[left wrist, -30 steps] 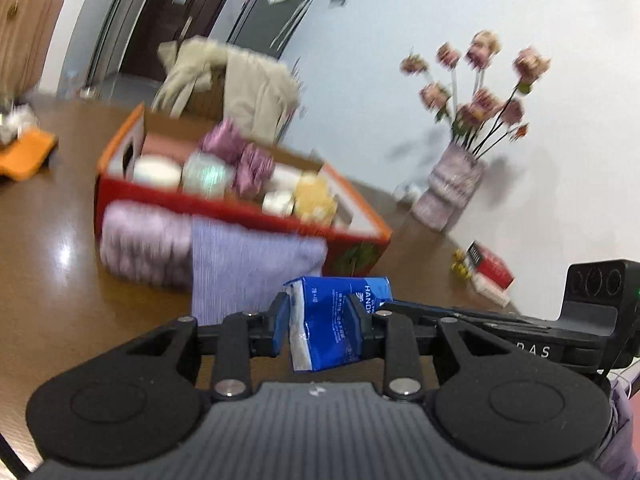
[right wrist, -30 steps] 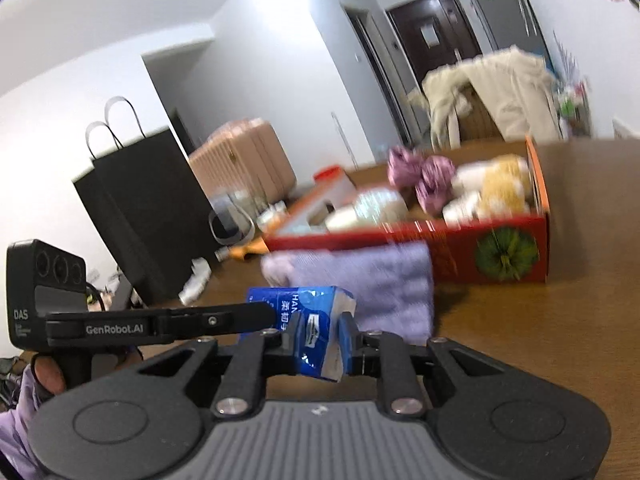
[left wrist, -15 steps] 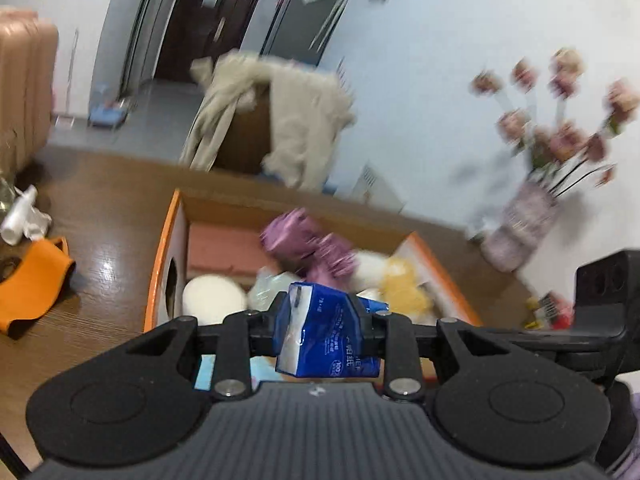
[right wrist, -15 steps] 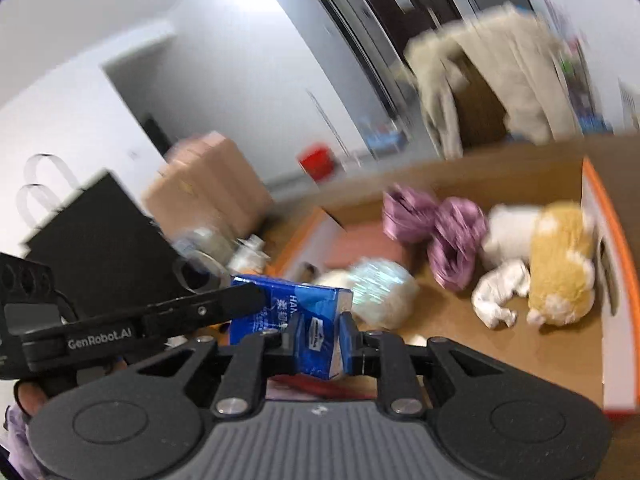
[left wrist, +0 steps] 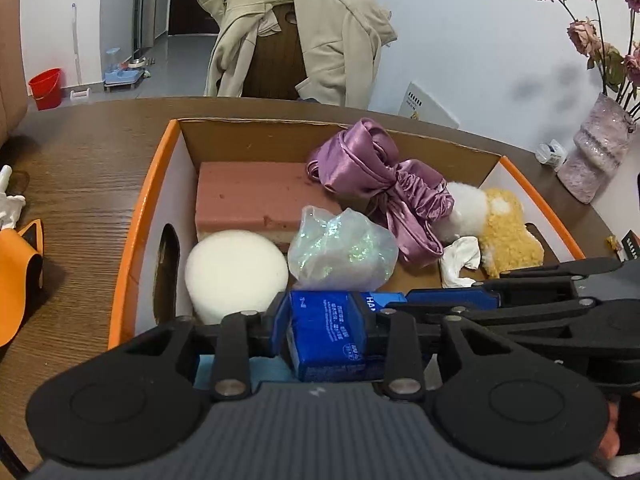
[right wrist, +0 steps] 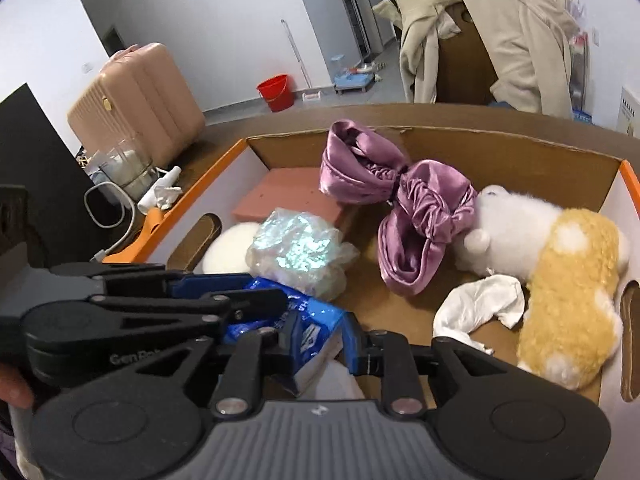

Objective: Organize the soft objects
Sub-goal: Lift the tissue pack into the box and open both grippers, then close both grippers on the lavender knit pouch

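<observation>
A blue tissue pack (left wrist: 328, 336) sits between the fingers of both grippers, low inside the orange-rimmed cardboard box (left wrist: 132, 216). My left gripper (left wrist: 326, 326) is shut on its left end. My right gripper (right wrist: 320, 338) holds the other end (right wrist: 316, 320), its jaws slightly wider than the pack there. The box holds a pink sponge block (left wrist: 256, 196), a white round sponge (left wrist: 236, 268), an iridescent bag (left wrist: 340, 248), a purple satin cloth (left wrist: 380, 184), a white and yellow plush toy (right wrist: 560, 276) and a white rag (right wrist: 480, 308).
The box stands on a brown wooden table (left wrist: 80, 168). A vase of dried flowers (left wrist: 596, 152) is at the right. An orange item (left wrist: 20, 268) lies at the left. A chair with a beige coat (left wrist: 296, 40) is behind. A pink suitcase (right wrist: 136, 100) stands beyond.
Both grippers carried the tissue pack from in front of the box up over its rim and down inside it. The right jaws look a little wider now.
</observation>
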`<state>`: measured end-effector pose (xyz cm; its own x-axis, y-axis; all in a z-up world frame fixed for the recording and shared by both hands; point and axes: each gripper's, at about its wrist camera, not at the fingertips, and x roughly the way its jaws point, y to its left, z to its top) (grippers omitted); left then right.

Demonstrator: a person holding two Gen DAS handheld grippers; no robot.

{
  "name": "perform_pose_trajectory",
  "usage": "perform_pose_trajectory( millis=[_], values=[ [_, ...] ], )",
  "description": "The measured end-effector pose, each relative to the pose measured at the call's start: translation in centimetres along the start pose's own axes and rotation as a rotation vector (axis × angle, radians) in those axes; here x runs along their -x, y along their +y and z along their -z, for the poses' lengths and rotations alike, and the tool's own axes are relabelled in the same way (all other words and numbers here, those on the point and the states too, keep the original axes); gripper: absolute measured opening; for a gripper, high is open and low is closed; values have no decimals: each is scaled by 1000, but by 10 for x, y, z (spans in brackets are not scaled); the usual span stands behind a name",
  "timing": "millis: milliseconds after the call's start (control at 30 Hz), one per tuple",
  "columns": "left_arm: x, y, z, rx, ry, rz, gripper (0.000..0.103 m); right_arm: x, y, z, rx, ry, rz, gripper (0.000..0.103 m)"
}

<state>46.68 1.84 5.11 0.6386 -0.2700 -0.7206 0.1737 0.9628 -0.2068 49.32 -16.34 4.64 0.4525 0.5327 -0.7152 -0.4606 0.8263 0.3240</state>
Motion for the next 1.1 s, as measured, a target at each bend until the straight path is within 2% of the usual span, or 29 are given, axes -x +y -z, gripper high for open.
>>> perform_pose_trajectory(
  millis=[67,133,300,400,533,733,833,967,1100],
  values=[
    [6,1,1,2,-1,14,39,3,1,0,8,-21,1,26],
    [19,2,2,6,-27,35,51,11,-1,1,15,-37,6,26],
    [63,-4,-2,-25,-107,19,53,52,3,0,31,-95,23,28],
    [89,-4,-2,-32,-146,-5,58,84,13,2,61,-137,45,32],
    [128,-7,1,-48,-195,-29,59,125,26,10,101,-192,74,37],
    [178,-24,9,-86,-260,-29,63,170,48,25,144,-239,79,39],
    [196,-35,17,-99,-289,-26,65,187,58,35,166,-262,79,43],
    [211,-40,56,-99,-335,-32,69,200,64,68,183,-308,54,48],
    [210,-33,129,-45,-330,13,70,199,59,129,161,-320,-4,49]
  ],
)
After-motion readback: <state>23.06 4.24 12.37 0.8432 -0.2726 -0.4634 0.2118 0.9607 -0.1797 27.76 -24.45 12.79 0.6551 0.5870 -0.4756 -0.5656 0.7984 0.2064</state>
